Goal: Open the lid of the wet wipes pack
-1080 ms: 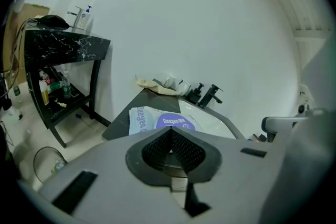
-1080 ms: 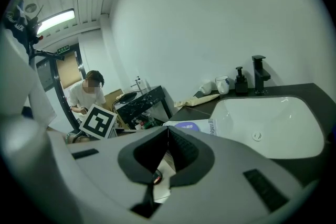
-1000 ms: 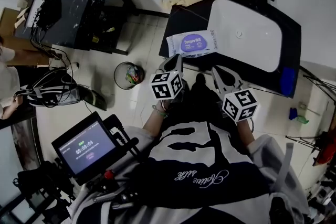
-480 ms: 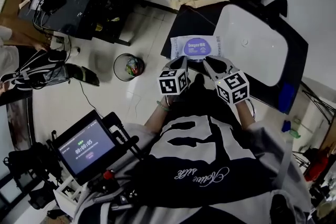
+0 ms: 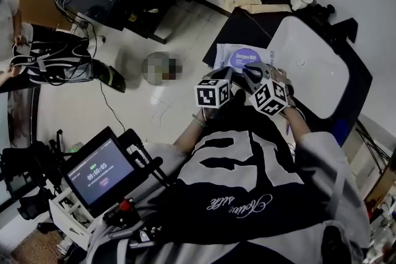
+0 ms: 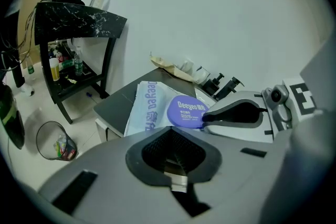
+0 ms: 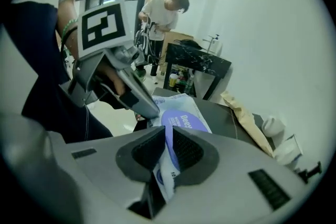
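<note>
head view: soft white wet wipes pack [image 5: 224,57] with a round purple lid [image 5: 246,59] lies flat on the black tabletop [image 5: 230,31], about 1 o'clock from frame centre. white oval basin [image 5: 309,71] just beside it at its 3 o'clock. both tools are at the pack's near edge, the left gripper [image 5: 226,75] at its 7 o'clock and the right gripper [image 5: 255,72] at its 5 o'clock, marker cubes close together.

right gripper view: jaws clamped on a raised fold of the pack's white-and-purple edge, the film pinched between the ribbed pads [image 7: 187,151]. lid lies flat on the pack at 12 o'clock past the tips. left gripper's tip sits at the pack's edge, 10 o'clock.

left gripper view: jaws together, nothing between them. pack straight ahead at 12 o'clock. right gripper's jaw tip touches the lid's rim at 2 o'clock.
</note>
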Demonstrator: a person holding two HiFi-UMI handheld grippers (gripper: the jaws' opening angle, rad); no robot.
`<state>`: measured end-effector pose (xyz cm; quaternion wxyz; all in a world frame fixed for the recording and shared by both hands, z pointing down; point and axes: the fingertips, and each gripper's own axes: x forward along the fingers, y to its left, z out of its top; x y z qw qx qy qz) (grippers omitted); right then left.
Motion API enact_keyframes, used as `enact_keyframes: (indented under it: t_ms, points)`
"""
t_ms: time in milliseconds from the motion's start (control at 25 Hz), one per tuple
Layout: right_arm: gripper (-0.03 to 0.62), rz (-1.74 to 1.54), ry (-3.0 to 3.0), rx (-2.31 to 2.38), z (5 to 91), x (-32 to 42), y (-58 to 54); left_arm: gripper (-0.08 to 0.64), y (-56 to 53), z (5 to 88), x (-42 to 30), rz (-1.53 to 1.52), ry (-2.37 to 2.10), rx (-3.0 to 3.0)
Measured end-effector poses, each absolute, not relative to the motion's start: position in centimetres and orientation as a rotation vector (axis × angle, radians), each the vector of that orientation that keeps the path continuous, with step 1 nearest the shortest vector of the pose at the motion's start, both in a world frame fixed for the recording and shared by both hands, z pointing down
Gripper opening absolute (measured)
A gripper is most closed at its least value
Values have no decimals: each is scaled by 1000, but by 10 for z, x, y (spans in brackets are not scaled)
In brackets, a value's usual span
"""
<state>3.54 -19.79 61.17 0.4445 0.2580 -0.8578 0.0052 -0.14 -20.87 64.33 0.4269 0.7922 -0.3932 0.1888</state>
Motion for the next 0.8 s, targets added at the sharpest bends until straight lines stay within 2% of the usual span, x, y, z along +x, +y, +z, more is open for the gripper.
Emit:
enact_keyframes:
  t_ms: [440, 600, 800]
  points:
    - [44, -257, -1995, 428, 625, 25, -197, -2, -208, 643, -2, 524, -971, 2025]
    - [52, -133, -2026, 492, 622, 27, -199, -2, -206, 643, 1, 637, -950, 2093]
    - [54, -57, -2051, 482, 616, 26, -204, -2, -208, 644, 0, 614, -930, 2074]
